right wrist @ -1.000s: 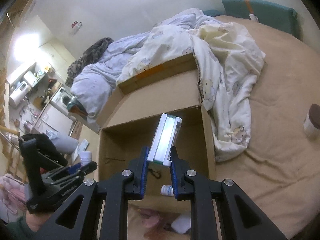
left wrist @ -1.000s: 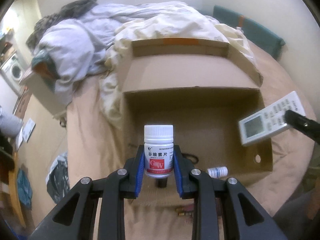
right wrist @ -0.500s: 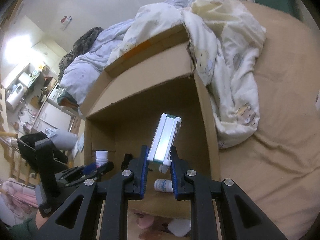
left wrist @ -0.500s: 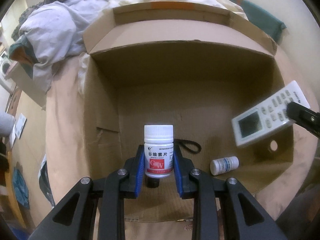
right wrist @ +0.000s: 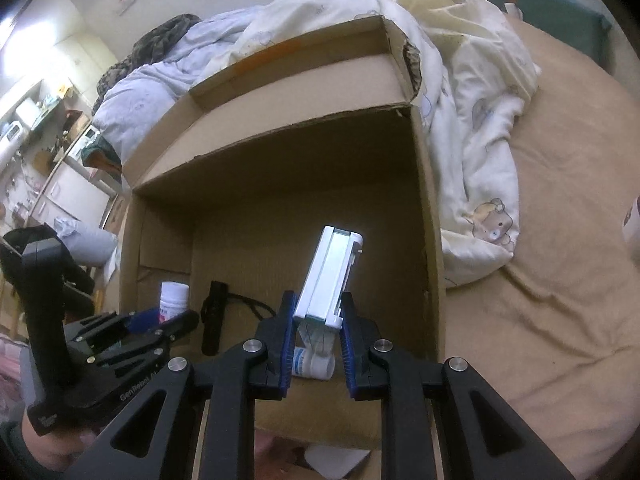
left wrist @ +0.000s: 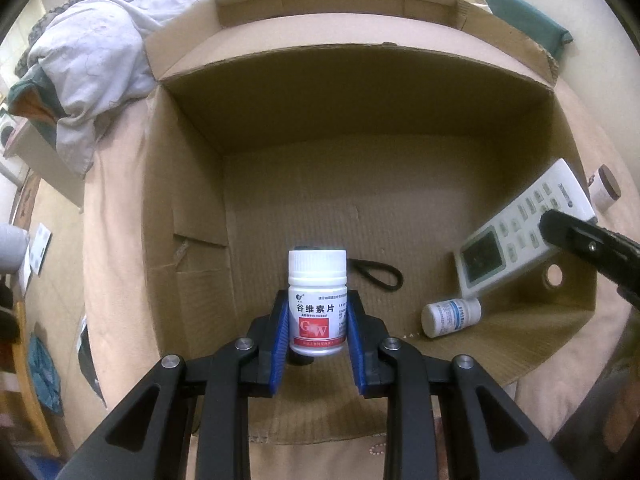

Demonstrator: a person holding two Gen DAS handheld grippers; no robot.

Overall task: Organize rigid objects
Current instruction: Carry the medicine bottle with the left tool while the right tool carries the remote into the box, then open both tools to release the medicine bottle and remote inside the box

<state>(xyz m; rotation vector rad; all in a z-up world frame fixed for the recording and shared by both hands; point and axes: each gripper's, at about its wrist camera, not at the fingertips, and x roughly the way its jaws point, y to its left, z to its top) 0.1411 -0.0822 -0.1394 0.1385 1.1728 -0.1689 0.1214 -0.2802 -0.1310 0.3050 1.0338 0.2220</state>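
My left gripper (left wrist: 318, 312) is shut on a white pill bottle (left wrist: 317, 300) with a red label, held upright inside the open cardboard box (left wrist: 192, 208). My right gripper (right wrist: 316, 320) is shut on a white remote control (right wrist: 330, 272), held edge-up over the box's right side; the remote also shows in the left wrist view (left wrist: 524, 232). A small white bottle (left wrist: 450, 316) lies on its side on the box floor, next to a black strapped object (right wrist: 214, 320).
The box sits on a tan bed sheet (right wrist: 560, 240). A crumpled white and cream duvet (right wrist: 472, 128) lies behind and to the right of it. A small brown-lidded cup (left wrist: 606, 190) stands on the bed right of the box.
Both grippers have moved forward and down into the box with their objects. The box now fills both views.
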